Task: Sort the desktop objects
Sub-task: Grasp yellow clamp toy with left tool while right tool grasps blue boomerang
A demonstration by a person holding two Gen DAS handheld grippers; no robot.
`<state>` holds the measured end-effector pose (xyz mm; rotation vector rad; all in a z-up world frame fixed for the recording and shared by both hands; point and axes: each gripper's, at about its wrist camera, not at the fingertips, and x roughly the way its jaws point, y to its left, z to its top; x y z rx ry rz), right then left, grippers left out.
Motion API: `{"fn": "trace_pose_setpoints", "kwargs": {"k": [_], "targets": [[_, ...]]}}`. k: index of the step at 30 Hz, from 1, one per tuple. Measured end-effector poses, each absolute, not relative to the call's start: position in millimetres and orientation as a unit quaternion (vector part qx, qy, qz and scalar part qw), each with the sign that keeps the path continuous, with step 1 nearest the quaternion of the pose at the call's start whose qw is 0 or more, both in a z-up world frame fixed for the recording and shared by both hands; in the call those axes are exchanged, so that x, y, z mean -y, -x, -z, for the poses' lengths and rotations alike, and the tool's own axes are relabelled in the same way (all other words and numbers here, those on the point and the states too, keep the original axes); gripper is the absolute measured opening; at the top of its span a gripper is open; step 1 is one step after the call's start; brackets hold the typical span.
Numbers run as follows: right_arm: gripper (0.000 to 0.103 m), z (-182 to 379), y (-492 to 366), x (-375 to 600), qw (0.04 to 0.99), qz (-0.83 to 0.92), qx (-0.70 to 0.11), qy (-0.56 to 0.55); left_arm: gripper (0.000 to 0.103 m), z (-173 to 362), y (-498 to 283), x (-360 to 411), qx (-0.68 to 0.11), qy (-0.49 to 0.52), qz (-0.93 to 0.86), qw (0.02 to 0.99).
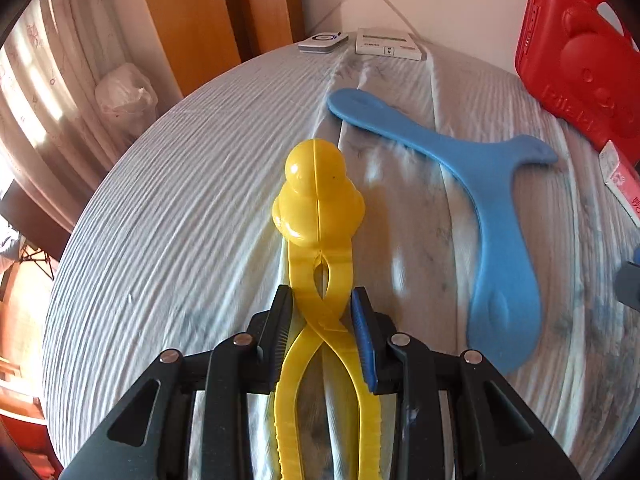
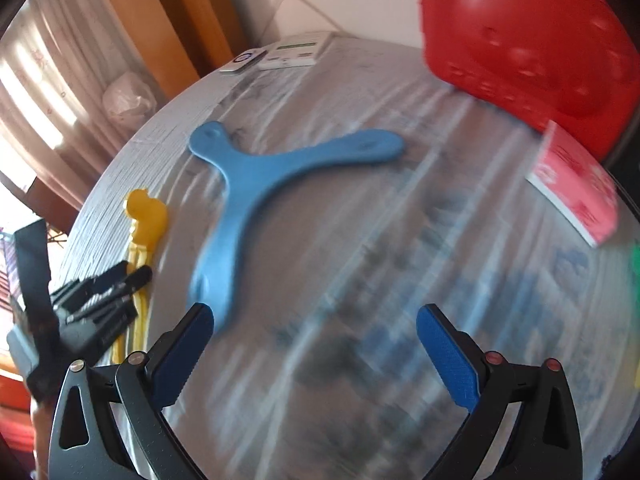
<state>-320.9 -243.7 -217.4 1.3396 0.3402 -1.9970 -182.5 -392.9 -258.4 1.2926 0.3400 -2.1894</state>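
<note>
Left wrist view: left hand-held gripper (image 1: 322, 300) clamps the crossed handles of a yellow plastic duck-shaped tong (image 1: 318, 200) on the white-clothed table (image 1: 180, 200), long axis running away from the camera, duck head farthest, handle ends cut off. Right hand-held gripper (image 2: 314, 320) gapes empty; its view is blurred.

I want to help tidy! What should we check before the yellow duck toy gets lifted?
1. Left gripper closed on the yellow duck toy handles: ok.
2. Grip sits at the handles' crossing, centred: ok.
3. Blue boomerang lies apart from the duck: ok.
4. Right gripper open, holding nothing: ok.
5. Red case out of the way: ok.
6. Where the duck should go: cannot tell.
</note>
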Motion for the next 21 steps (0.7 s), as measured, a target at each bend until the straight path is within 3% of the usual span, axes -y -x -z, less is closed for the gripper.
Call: {"fn": "trace_pose_setpoints", "kwargs": {"k": [4, 8, 11, 13, 21], "targets": [[0.087, 227.8, 323.7, 289.9, 0.351, 0.768, -0.140, -0.517, 0.029, 261.7, 198.5, 405.9, -0.133, -0.470, 0.829, 0.273], [0.083, 243.8, 327.2, 328.0, 0.349, 0.766, -0.151, -0.517, 0.030, 264.2, 203.8, 423.4, -0.158, -0.458, 0.834, 0.265], [0.062, 256.7, 334.3, 344.7, 0.338, 0.767, -0.157, -0.522, 0.030, 265.4, 206.6, 428.9, -0.164, -0.453, 0.837, 0.259], [0.042, 265.1, 337.9, 352.7, 0.330, 0.773, -0.168, -0.515, 0.030, 265.9, 207.6, 429.1, -0.162, -0.452, 0.839, 0.257], [0.037, 241.1, 327.3, 333.3, 0.348, 0.789, -0.172, -0.476, 0.029, 241.3, 189.6, 418.9, -0.165, -0.438, 0.848, 0.248]]}}
